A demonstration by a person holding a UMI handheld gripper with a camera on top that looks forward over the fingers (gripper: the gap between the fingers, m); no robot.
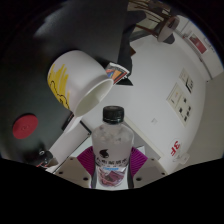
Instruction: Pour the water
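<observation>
Clear water bottle point(113, 142), black cap on, upright btwn pads point(86, 160) of hand-held gripper point(113, 166), both pinching it. Just beyond: yellow-white cup point(80, 80) tipped on side on white table point(165, 125). Est. progress: bottle gripped, cap apparently not off, 0 water poured.

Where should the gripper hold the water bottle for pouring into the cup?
On the straight body below the shoulder of the bottle, approached head-on, where it already stands upright between the fingers of the gripper. The black cap stays free, facing the tilted cup beyond.
</observation>
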